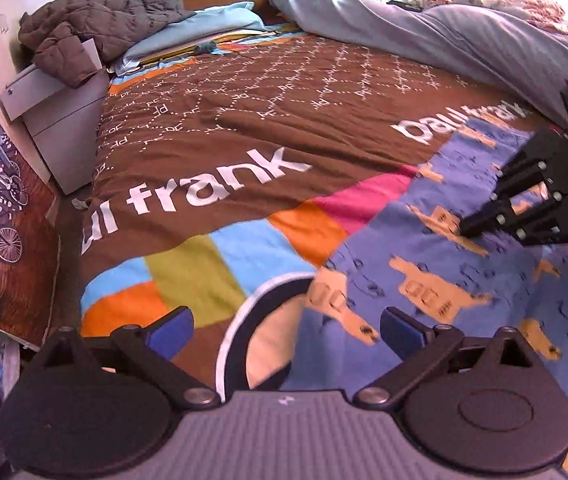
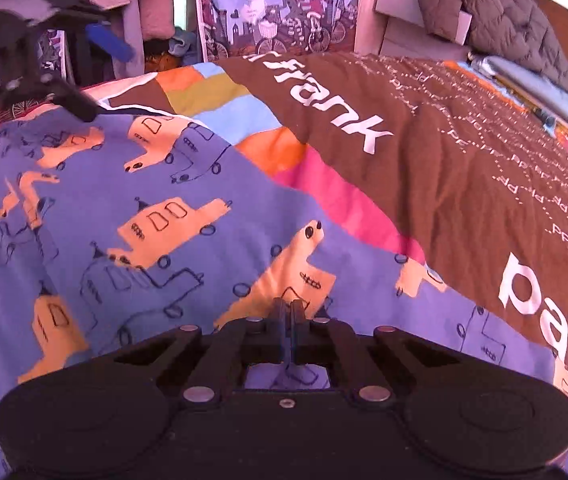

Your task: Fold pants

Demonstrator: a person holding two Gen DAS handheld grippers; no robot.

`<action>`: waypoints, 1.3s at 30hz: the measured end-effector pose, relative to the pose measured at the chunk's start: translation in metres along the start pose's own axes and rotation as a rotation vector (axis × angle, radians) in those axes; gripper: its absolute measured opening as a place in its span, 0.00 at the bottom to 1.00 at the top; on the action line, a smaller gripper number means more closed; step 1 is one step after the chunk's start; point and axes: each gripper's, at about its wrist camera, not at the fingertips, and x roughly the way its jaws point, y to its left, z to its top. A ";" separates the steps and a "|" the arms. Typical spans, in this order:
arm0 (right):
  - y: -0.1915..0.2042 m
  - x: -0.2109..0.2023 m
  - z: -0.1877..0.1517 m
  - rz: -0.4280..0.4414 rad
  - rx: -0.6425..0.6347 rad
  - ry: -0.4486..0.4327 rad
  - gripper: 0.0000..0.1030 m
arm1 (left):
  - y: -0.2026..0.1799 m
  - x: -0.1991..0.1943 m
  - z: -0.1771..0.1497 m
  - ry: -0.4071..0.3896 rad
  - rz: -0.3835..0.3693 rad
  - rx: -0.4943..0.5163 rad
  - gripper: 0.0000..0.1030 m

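Note:
The pants point(image 1: 444, 272) are blue-violet with orange vehicle prints and lie spread on the bed; they fill the lower left of the right wrist view point(image 2: 131, 216). My left gripper point(image 1: 288, 328) is open, hovering just above the pants' left edge, nothing between its blue pads point(image 1: 171, 326). It also shows at top left in the right wrist view point(image 2: 95, 80). My right gripper point(image 2: 288, 312) is shut, its fingers pressed together with their tips against the pants; whether they pinch cloth is hidden. Its tip shows at right in the left wrist view point(image 1: 468, 230).
A brown "paul frank" bedspread point(image 1: 223, 128) with coloured patches covers the bed. A grey quilted jacket point(image 1: 95, 20) lies on a grey nightstand point(image 1: 55, 120). A rumpled light blue duvet point(image 1: 464, 28) lies at the back right. A bicycle-print panel point(image 2: 275, 8) stands beside the bed.

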 end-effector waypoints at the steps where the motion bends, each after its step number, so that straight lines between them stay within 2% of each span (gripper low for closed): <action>1: -0.001 0.000 0.000 0.004 0.008 -0.008 0.06 | 0.005 0.004 0.002 -0.002 -0.015 -0.029 0.99; 2: -0.004 -0.001 0.002 0.008 0.018 -0.017 0.17 | 0.010 0.008 0.003 0.000 -0.038 -0.059 0.99; 3: -0.008 -0.002 0.005 0.015 0.030 -0.027 0.25 | 0.015 0.013 0.004 0.003 -0.071 -0.090 0.99; 5: -0.018 -0.002 0.014 0.047 0.066 -0.051 0.58 | 0.024 0.022 0.005 0.018 -0.168 -0.136 0.99; 7: -0.030 0.004 0.027 0.114 0.112 -0.076 0.68 | 0.031 0.032 0.006 0.033 -0.260 -0.184 0.99; 10: -0.041 0.019 0.045 0.163 0.162 -0.134 0.68 | 0.036 0.046 0.009 0.037 -0.329 -0.229 0.99; 12: -0.048 0.033 0.053 0.178 0.212 -0.132 0.68 | 0.036 0.054 0.012 0.048 -0.356 -0.228 0.98; 13: -0.052 0.043 0.056 0.194 0.237 -0.116 0.65 | 0.035 0.058 0.014 0.060 -0.365 -0.222 0.93; 14: -0.054 0.051 0.058 0.214 0.255 -0.088 0.56 | 0.034 0.061 0.016 0.069 -0.375 -0.215 0.89; 16: -0.053 0.066 0.060 0.224 0.259 -0.009 0.39 | 0.034 0.067 0.020 0.090 -0.400 -0.217 0.72; 17: -0.049 0.066 0.059 0.198 0.225 -0.012 0.30 | 0.035 0.070 0.021 0.109 -0.417 -0.225 0.69; 18: -0.045 0.064 0.057 0.191 0.189 -0.019 0.24 | 0.034 0.073 0.023 0.129 -0.424 -0.227 0.60; 19: -0.043 0.061 0.056 0.194 0.171 -0.016 0.12 | 0.032 0.074 0.023 0.151 -0.432 -0.221 0.50; 23: -0.039 0.048 0.045 0.161 0.136 -0.012 0.05 | 0.027 0.064 0.018 0.199 -0.467 -0.179 0.30; 25: -0.035 0.042 0.038 0.128 0.126 -0.033 0.05 | 0.026 0.057 0.016 0.209 -0.455 -0.174 0.20; 26: -0.034 0.039 0.034 0.111 0.131 -0.044 0.05 | 0.025 0.053 0.016 0.212 -0.449 -0.163 0.19; 28: -0.030 0.034 0.030 0.082 0.136 -0.064 0.03 | 0.022 0.044 0.018 0.203 -0.433 -0.142 0.08; 31: -0.025 0.029 0.029 0.041 0.124 -0.079 0.01 | 0.012 0.031 0.022 0.200 -0.396 -0.097 0.03; 32: -0.023 0.027 0.029 0.029 0.121 -0.084 0.01 | 0.007 0.027 0.023 0.201 -0.362 -0.071 0.03; 34: -0.019 0.024 0.031 0.004 0.107 -0.098 0.01 | -0.005 0.021 0.025 0.191 -0.243 -0.017 0.02; 35: -0.018 0.022 0.034 -0.008 0.098 -0.106 0.01 | -0.011 0.017 0.026 0.170 -0.141 0.001 0.02; 39: -0.011 0.014 0.050 -0.071 0.063 -0.170 0.00 | -0.020 -0.003 0.027 0.050 0.060 0.034 0.02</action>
